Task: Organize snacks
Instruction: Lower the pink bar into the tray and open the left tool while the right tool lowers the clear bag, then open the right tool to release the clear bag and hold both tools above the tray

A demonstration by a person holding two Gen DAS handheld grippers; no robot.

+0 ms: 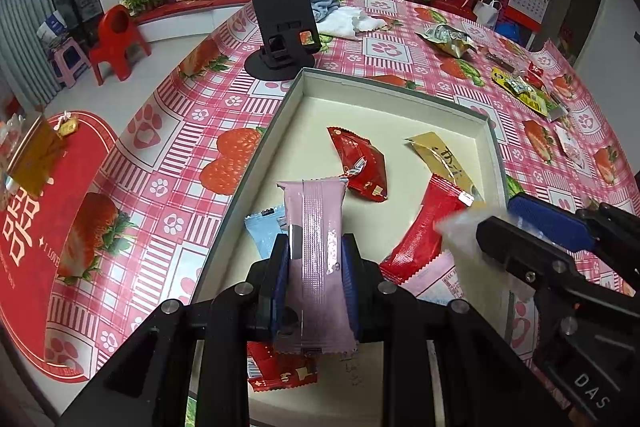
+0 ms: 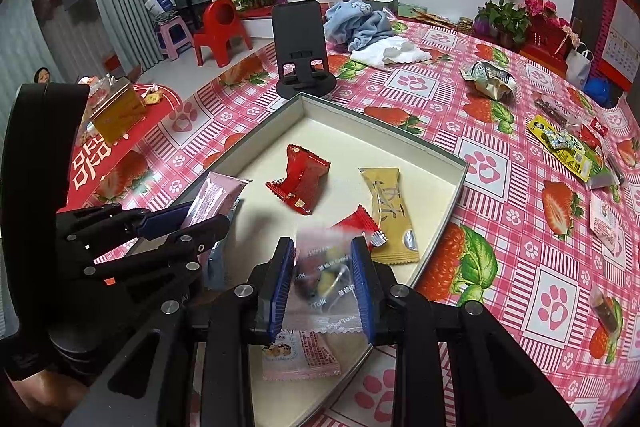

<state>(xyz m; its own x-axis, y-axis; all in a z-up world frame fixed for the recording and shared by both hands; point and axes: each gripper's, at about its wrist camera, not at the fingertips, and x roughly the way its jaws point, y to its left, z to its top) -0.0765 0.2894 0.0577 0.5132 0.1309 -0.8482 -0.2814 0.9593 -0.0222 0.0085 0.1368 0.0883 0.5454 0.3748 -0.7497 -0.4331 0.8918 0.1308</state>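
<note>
Left wrist view: our left hand-held gripper [image 1: 314, 279] is clamped on a pink snack bar [image 1: 318, 259], held upright above the near end of the shallow box [image 1: 394, 89] on the tabletop [image 1: 168, 147]. Inside the box lie a red packet [image 1: 360, 163] and a gold packet [image 1: 442, 157].

Right wrist view: our right hand-held gripper [image 2: 323, 277] pinches a clear snack pouch [image 2: 326, 275] above the box's near corner.
</note>
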